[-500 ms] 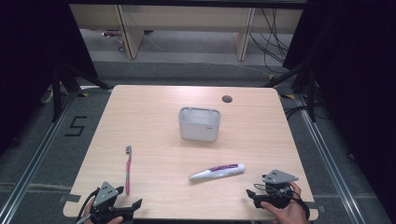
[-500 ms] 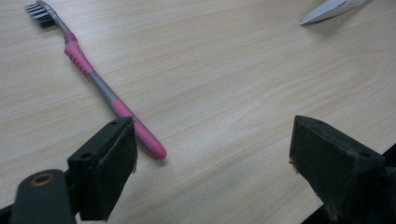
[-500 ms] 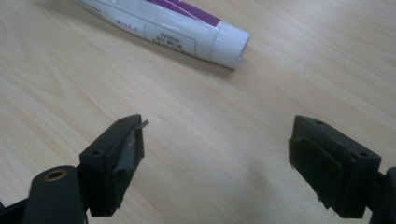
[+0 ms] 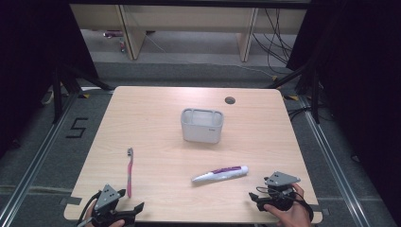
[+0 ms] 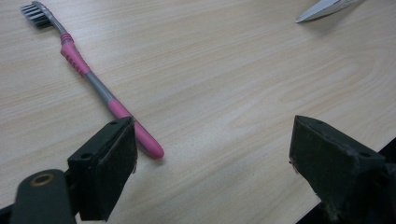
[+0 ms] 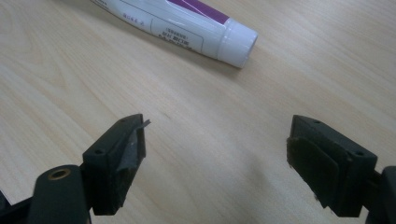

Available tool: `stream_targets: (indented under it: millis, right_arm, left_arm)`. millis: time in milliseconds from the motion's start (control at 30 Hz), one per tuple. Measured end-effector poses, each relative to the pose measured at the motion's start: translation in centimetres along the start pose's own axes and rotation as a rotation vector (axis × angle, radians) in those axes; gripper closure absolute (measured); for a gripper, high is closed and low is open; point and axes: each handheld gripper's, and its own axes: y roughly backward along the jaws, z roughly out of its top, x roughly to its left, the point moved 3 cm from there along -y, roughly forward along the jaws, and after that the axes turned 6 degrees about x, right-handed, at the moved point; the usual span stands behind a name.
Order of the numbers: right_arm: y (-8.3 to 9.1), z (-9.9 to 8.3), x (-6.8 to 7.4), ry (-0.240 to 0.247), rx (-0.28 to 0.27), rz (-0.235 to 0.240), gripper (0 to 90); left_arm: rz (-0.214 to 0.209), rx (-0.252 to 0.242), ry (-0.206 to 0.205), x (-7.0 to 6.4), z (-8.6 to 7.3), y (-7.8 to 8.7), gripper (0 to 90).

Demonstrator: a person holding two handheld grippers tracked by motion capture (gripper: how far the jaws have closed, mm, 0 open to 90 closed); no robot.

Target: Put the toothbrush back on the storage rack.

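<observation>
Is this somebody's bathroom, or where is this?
Probably not a bathroom: more likely a lab or test room. A plain wooden table stands inside black curtains, cables trail on the grey floor, and the toothbrush, toothpaste tube and grey holder look laid out for practice.

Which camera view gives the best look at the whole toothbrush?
The left gripper view: the toothbrush lies close, showing bristles and pink grip, its end beside the left tool. The high view shows it small but complete.
</observation>
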Motion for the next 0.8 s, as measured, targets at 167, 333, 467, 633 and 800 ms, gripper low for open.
stream_targets:
  millis: [167, 333, 467, 633, 800]
  right_arm:
    - [-0.08, 0.00, 0.03, 0.008, 0.001, 0.000, 20.5]
    - [-0.09, -0.02, 0.05, 0.013, 0.010, 0.002, 20.8]
    - [-0.02, -0.03, -0.05, 0.012, 0.011, 0.001, 21.0]
    - [-0.04, -0.01, 0.02, 0.012, 0.008, 0.000, 21.0]
    - [-0.22, -0.01, 0.02, 0.029, 0.006, 0.006, 21.1]
  left_arm:
    - [-0.003, -0.004, -0.004, 0.08, 0.00, -0.03, 14.7]
    - [0.007, 0.007, -0.003, 0.18, -0.02, -0.05, 14.7]
    - [0.021, 0.035, -0.015, 0.54, 0.06, 0.21, 15.0]
    - [0.027, 0.039, -0.014, 0.75, 0.25, 0.10, 16.0]
    - [0.040, 0.038, 0.004, 0.91, 0.43, -0.05, 19.6]
